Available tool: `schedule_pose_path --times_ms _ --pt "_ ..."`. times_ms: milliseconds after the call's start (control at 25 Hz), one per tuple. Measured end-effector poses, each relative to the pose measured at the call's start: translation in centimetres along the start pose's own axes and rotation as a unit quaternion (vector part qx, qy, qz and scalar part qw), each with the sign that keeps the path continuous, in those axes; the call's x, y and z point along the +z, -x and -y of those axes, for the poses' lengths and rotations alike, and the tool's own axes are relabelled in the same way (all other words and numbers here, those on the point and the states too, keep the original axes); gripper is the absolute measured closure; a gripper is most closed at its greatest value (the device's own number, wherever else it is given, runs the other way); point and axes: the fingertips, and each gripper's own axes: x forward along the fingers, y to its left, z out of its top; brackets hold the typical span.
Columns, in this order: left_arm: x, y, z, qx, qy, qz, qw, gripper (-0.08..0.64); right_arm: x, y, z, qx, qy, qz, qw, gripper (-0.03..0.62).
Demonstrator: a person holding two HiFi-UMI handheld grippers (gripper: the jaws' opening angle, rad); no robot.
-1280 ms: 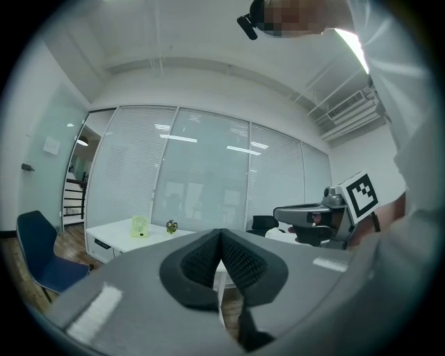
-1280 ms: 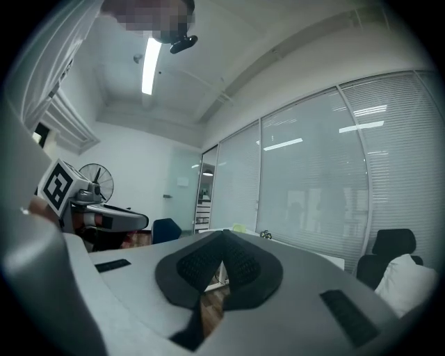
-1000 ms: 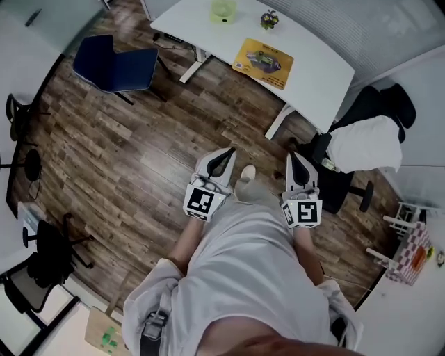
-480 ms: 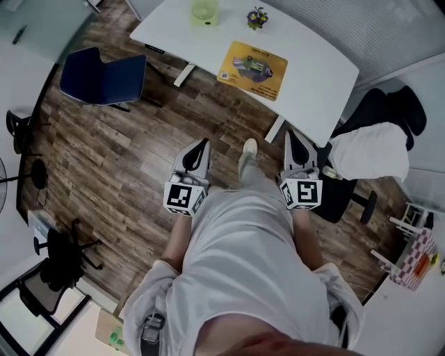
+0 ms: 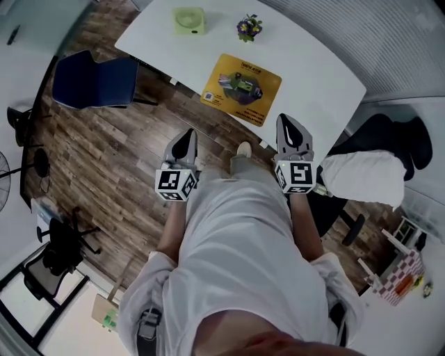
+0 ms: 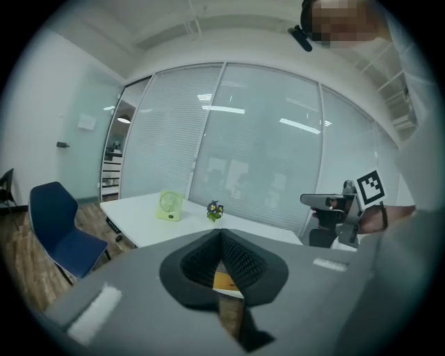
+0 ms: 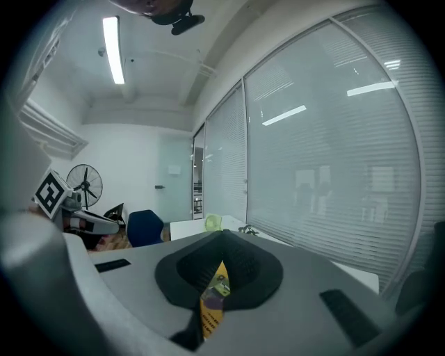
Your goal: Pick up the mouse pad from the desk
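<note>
A yellow mouse pad (image 5: 240, 89) with a printed picture lies flat near the front edge of the white desk (image 5: 313, 69). My left gripper (image 5: 185, 141) is shut and empty, held over the wood floor short of the desk's edge. My right gripper (image 5: 288, 130) is shut and empty too, its tip just over the desk's front edge, to the right of the pad. Through the left gripper's closed jaws a strip of the mouse pad (image 6: 225, 281) shows. In the right gripper view the mouse pad (image 7: 212, 297) also shows between the jaws.
A green desk fan (image 5: 188, 20) and a small potted flower (image 5: 248, 28) stand at the desk's far side. A blue chair (image 5: 94, 81) stands left of the desk. A black office chair with a white cloth (image 5: 365, 176) over it is at the right.
Both grippers and the person have moved forward toward the desk. The right gripper's tip now reaches the desk's edge. Both stayed shut.
</note>
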Motion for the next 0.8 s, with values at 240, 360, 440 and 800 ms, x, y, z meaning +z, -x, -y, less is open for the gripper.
schedule_pose_path --times_ms 240,360,440,800 --pt "-1.9 -5.4 -2.3 0.046 0.007 -0.042 0.9980 0.567 -1.2 -4.6 4.1 -0.001 -0.008 -0.024 1.000 0.591" --pt "-4.4 -7.9 -3.9 0.072 0.001 -0.071 0.9948 0.566 -3.2 -6.2 5.5 -0.007 -0.020 -0.051 0.998 0.591" --pt "-5.9 -9.6 -5.2 0.081 0.023 -0.087 0.9926 0.566 -4.0 -7.1 6.3 -0.010 -0.016 -0.066 0.998 0.591" --pt "-14.8 -14.9 -10.2 0.088 0.235 -0.172 0.9527 0.426 -8.5 -11.0 9.5 -0.031 -0.007 -0.146 0.989 0.589"
